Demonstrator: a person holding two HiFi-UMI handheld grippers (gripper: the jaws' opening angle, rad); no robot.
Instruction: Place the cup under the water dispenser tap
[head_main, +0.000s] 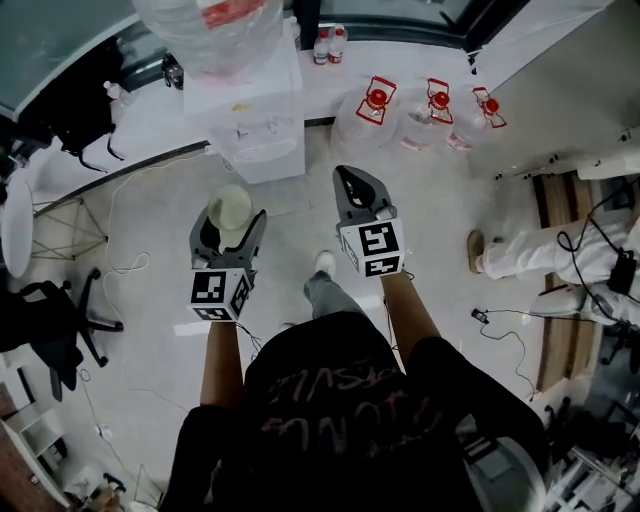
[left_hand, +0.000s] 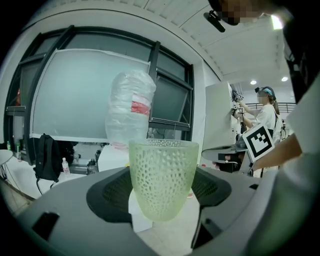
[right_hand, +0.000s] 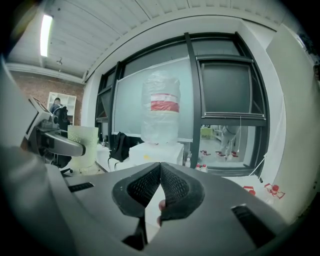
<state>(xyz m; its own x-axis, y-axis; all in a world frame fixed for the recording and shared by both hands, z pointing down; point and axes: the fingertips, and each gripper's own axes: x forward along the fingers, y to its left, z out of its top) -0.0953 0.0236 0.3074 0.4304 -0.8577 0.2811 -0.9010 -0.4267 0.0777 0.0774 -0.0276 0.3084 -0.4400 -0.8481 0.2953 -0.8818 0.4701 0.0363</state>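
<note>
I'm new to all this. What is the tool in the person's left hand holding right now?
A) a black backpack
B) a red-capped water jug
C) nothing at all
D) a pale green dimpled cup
D: the left gripper view shows the left gripper with its jaws closed on the pale green cup, while the right gripper has its jaws together with nothing between them.

Cup (head_main: 230, 205) between left tongs (head_main: 230, 217), dispenser (head_main: 258, 132) ahead (jugs (head_main: 372, 125) rightward)
</note>
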